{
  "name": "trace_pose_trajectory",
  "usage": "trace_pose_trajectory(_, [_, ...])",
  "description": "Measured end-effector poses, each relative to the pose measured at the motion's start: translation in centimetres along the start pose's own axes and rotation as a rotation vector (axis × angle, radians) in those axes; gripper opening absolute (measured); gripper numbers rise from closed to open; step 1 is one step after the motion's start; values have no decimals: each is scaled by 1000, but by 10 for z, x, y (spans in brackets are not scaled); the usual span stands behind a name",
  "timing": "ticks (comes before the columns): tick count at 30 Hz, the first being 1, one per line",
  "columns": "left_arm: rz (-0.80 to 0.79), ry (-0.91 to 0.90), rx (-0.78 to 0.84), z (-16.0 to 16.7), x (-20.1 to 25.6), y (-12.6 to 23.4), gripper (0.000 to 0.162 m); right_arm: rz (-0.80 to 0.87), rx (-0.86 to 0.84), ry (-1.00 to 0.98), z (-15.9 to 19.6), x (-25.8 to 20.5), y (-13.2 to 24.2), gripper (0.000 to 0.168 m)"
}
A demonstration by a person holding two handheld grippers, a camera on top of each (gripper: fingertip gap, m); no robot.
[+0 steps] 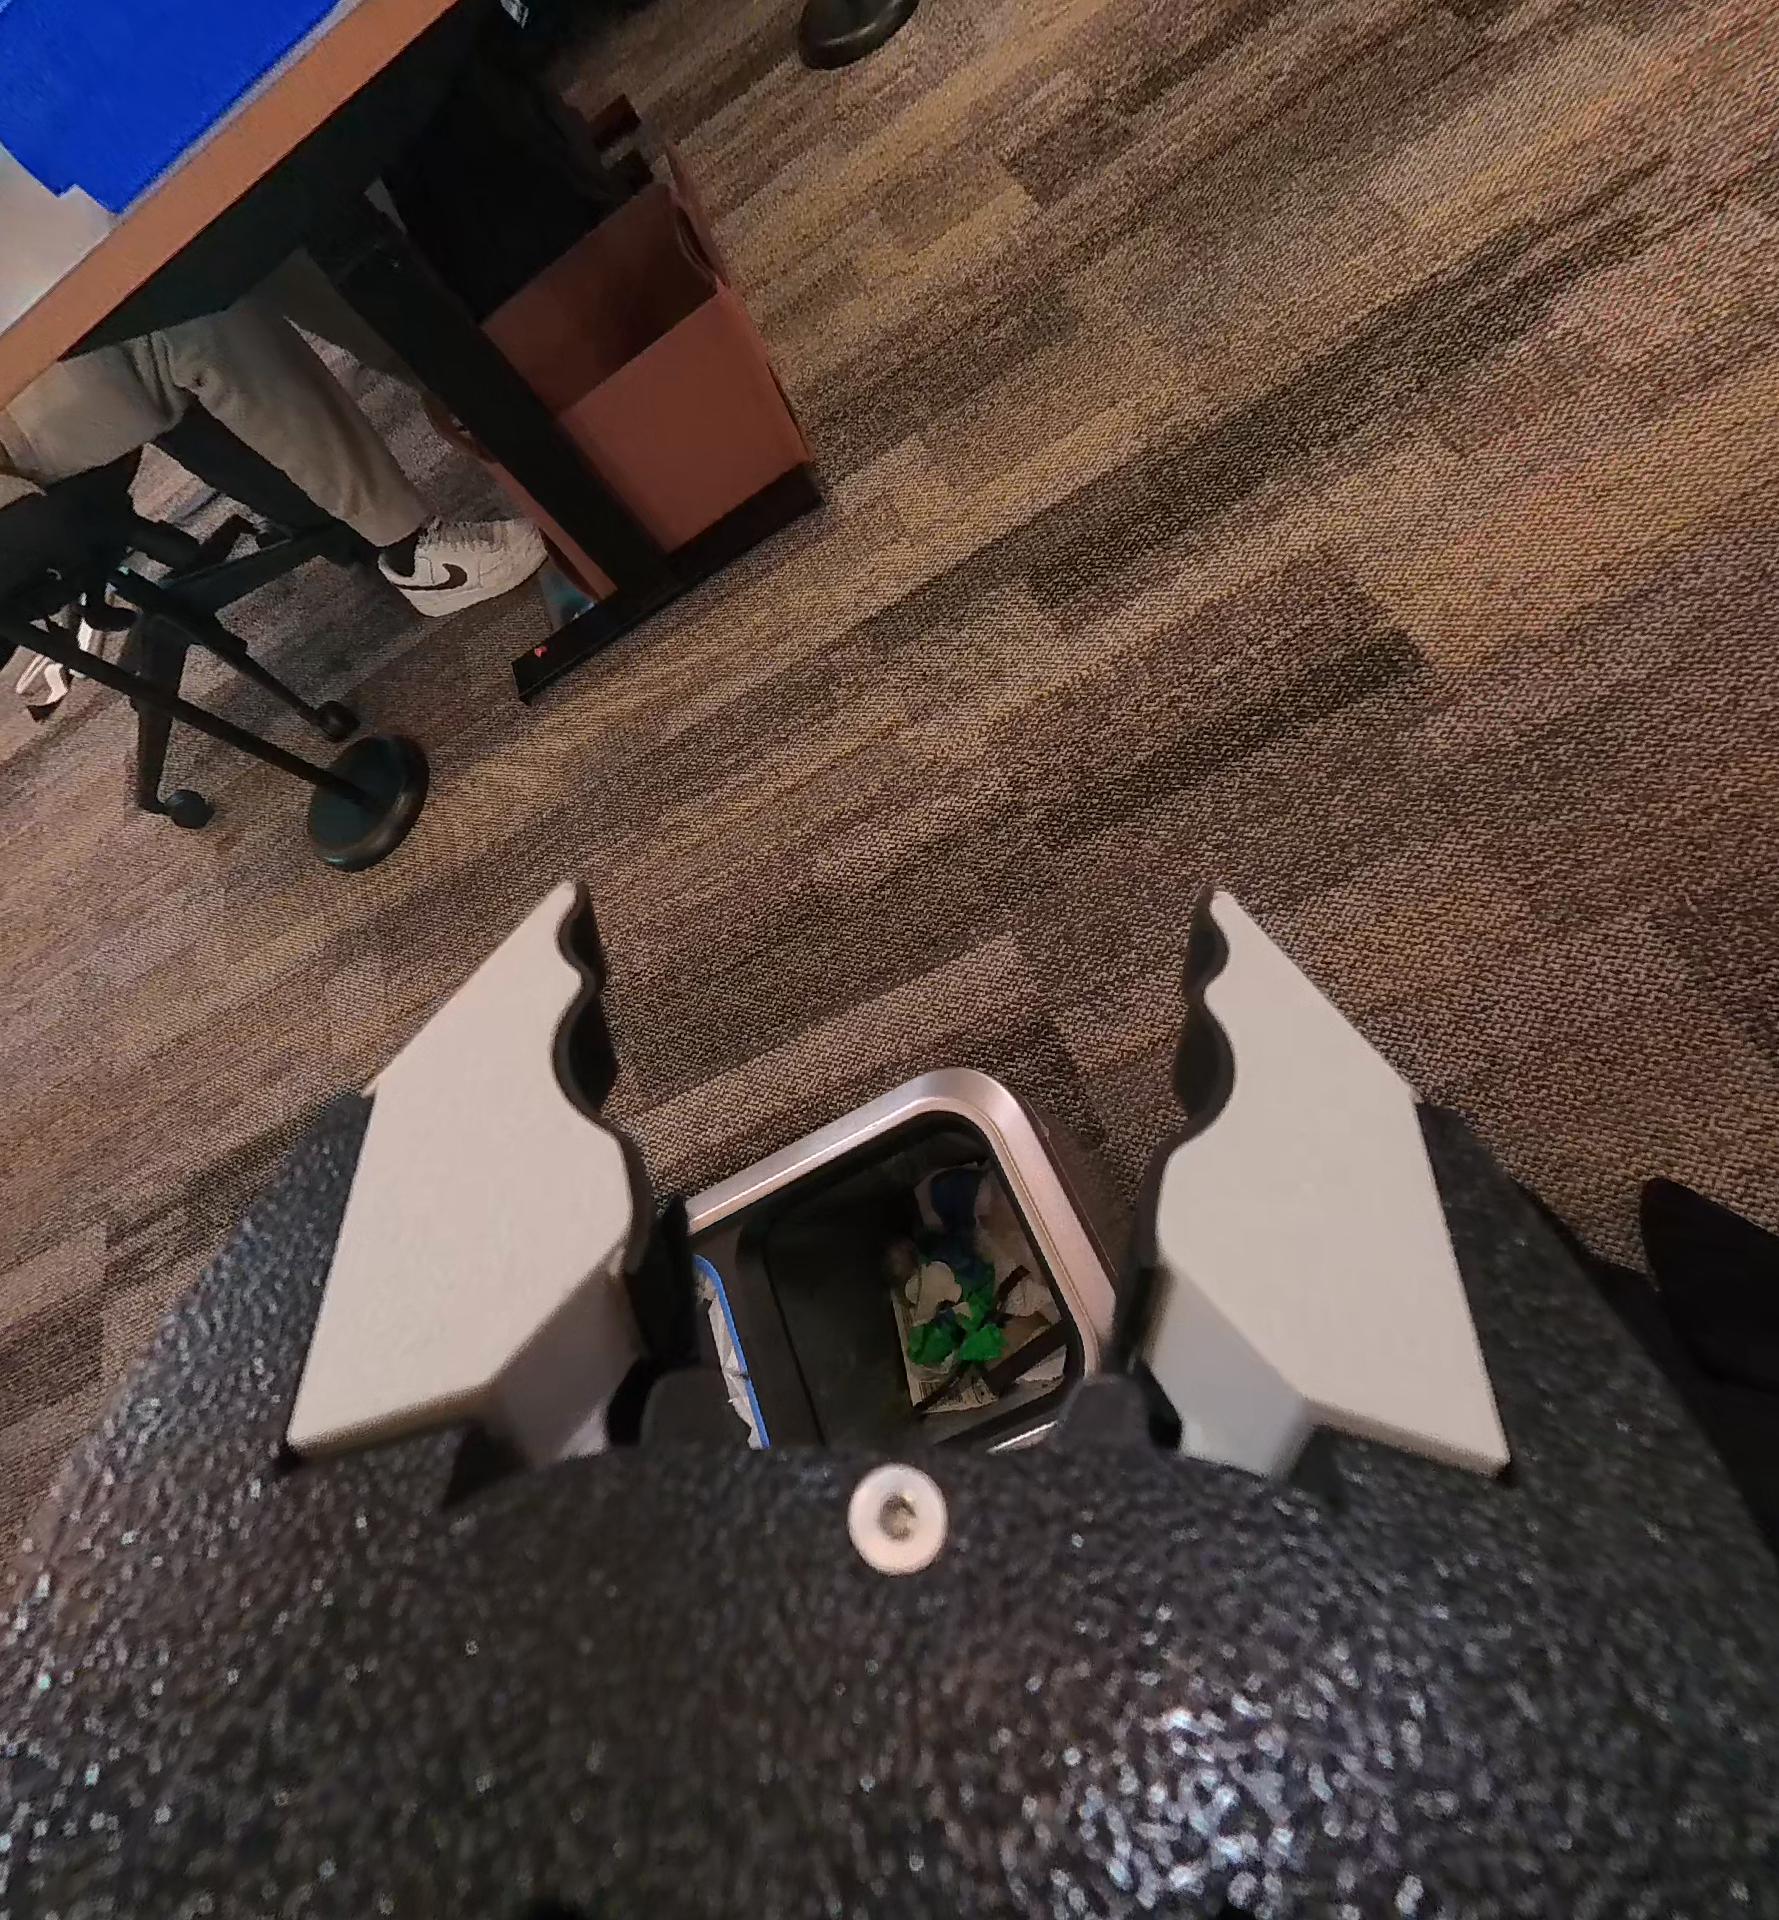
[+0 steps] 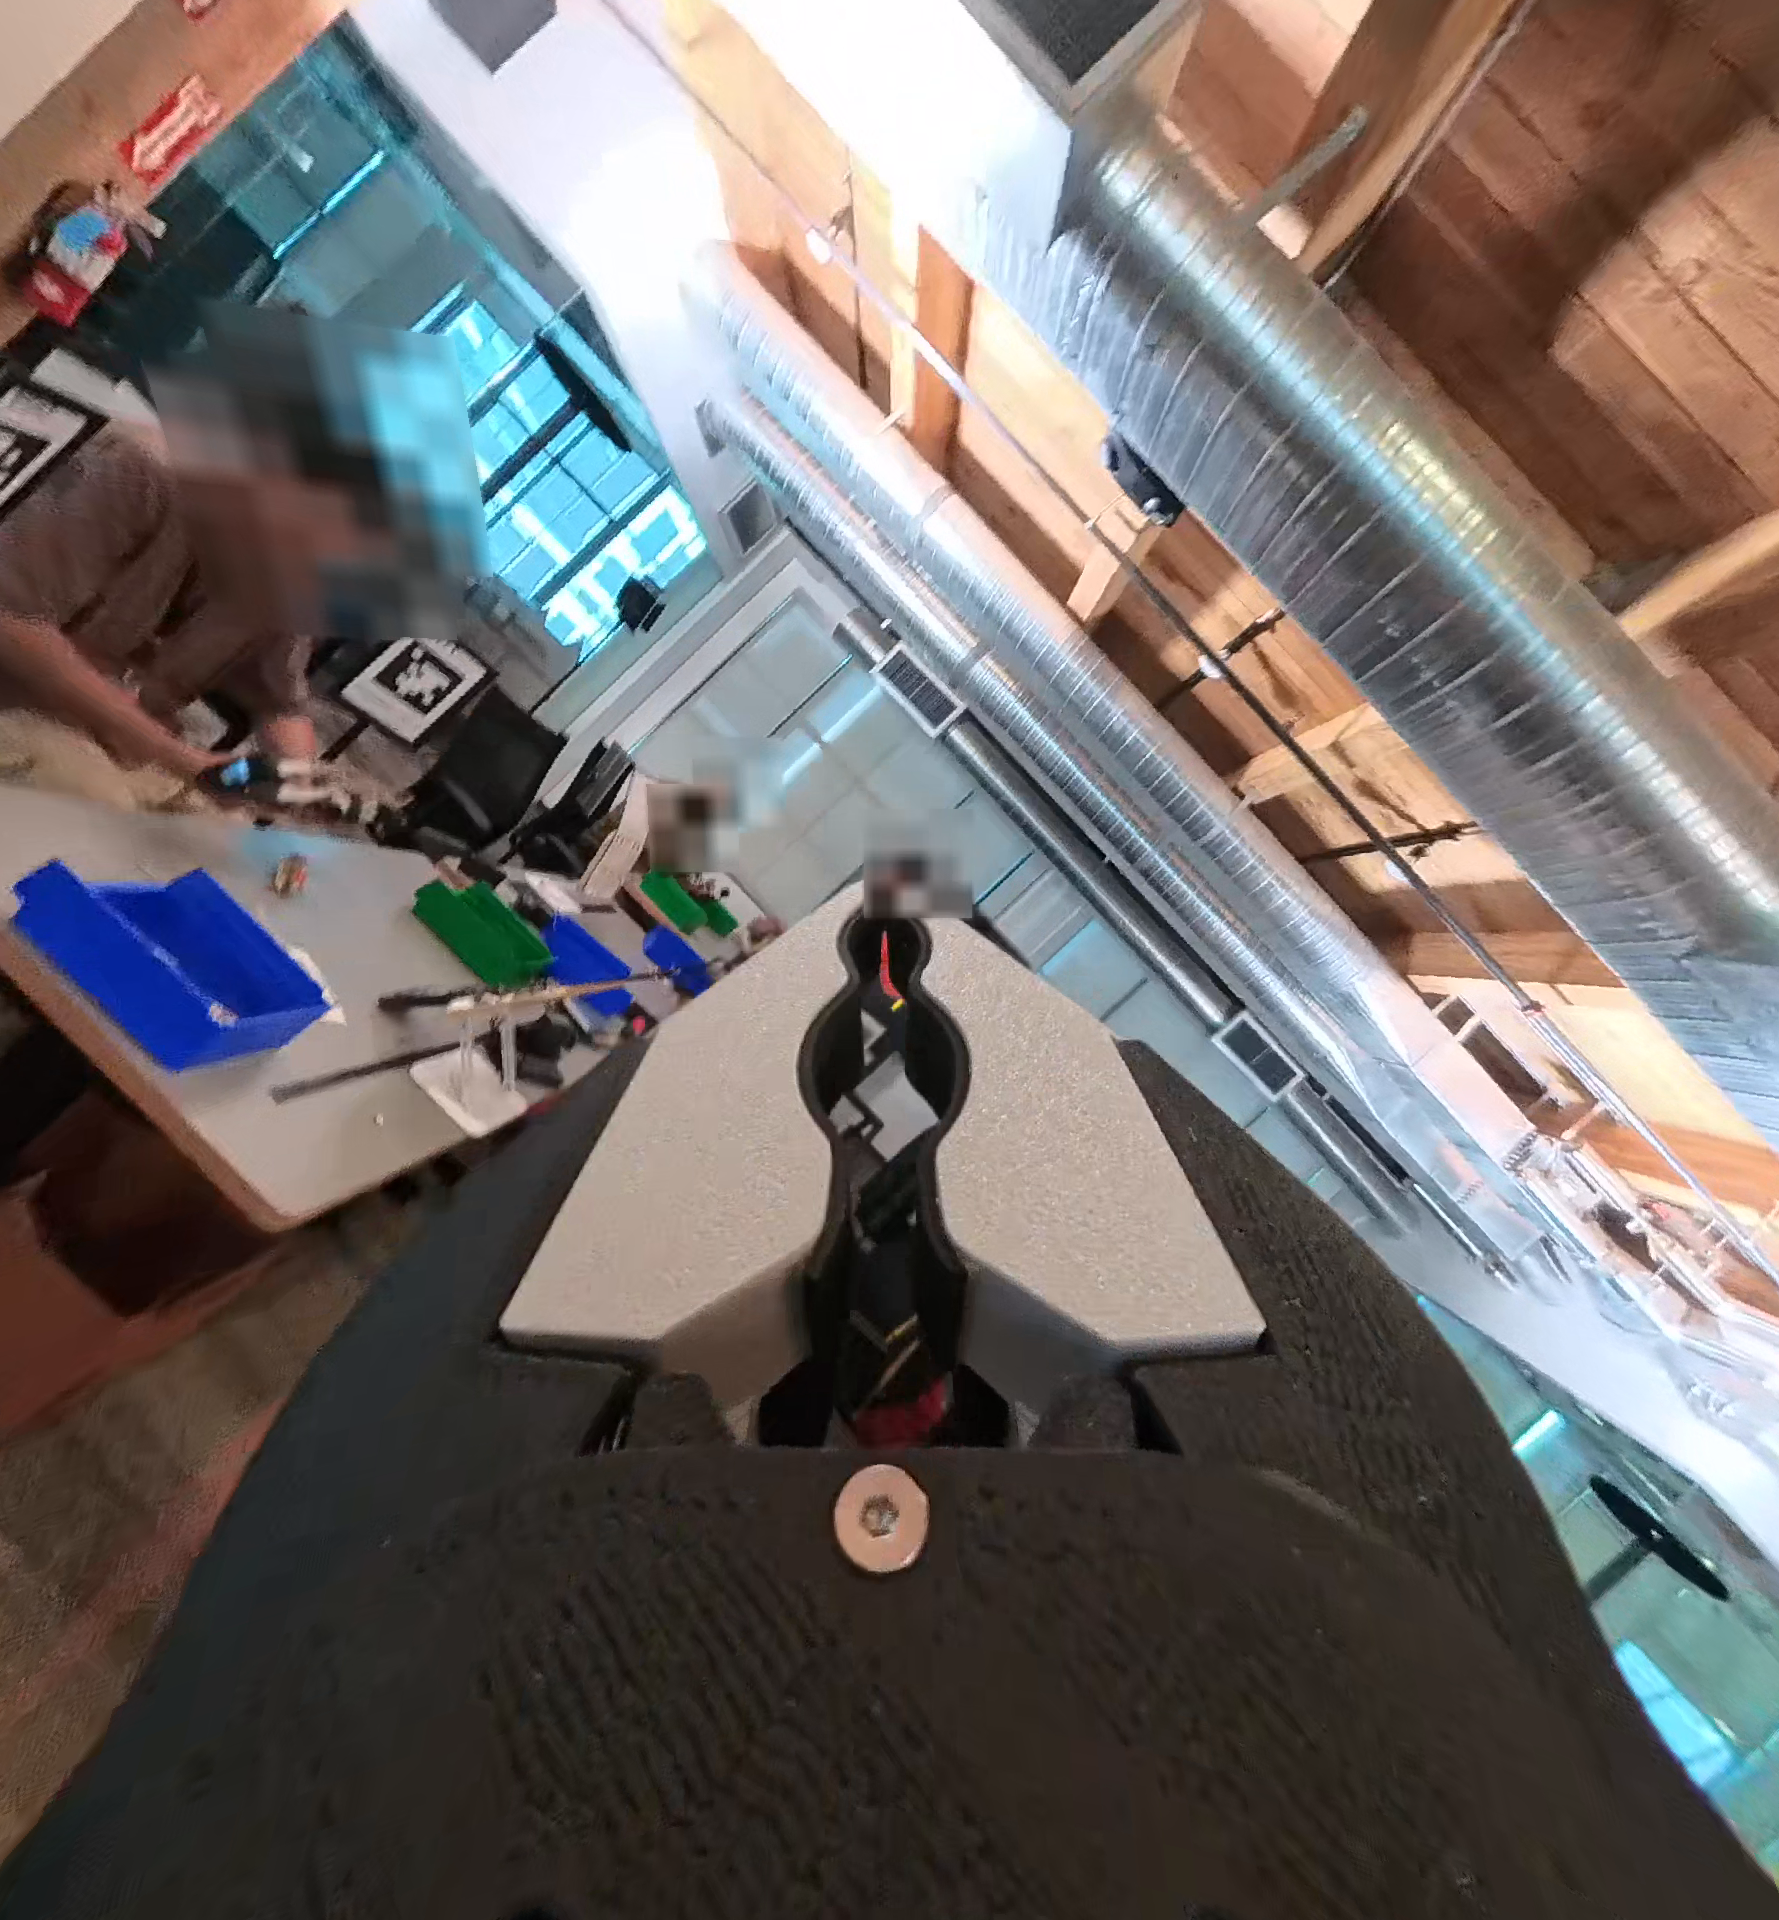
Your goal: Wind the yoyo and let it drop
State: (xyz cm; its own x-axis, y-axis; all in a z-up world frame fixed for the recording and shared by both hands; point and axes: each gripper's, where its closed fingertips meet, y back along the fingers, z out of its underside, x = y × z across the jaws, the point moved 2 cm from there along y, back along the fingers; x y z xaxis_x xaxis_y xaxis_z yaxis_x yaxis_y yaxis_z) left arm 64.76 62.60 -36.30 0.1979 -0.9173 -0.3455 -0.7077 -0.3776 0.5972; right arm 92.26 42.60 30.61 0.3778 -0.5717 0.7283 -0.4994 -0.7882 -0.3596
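2 grippers [image 1: 890, 914] [image 2: 883, 935], 1 bin [image 1: 1061, 1195].

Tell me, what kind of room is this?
Probably a shared office or workshop. A long table holds blue bins and green bins, big silver ducts run under a wooden ceiling, and the floor has carpet with a wheeled chair.

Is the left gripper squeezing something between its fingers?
No, the left gripper has its fingers spread wide apart, with only carpet and an open bin showing between them.
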Motion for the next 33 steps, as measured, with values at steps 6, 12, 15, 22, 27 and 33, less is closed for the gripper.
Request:
trace_pose_trajectory(6, [3,-1,-8,1,1,-1,109,-85,-127,75,46,-42,-7,0])
trace_pose_trajectory(12, [5,-1,-17,2,0,-1,109,-47,-146,66,60,-39,-8,0])
trace_pose_trajectory(15, [7,-1,-21,2,1,-2,109,-130,-184,8,77,-61,5,0])
trace_pose_trajectory(22, [8,-4,-29,3,1,-2,108,-393,-429,-51,177,-184,63,0])
trace_pose_trajectory(27, [18,-7,-41,5,3,-3,108,-690,-509,-43,228,-302,93,0])
trace_pose_trajectory(33, [24,-9,-50,7,4,-4,108,-656,-349,90,178,-266,18,0])
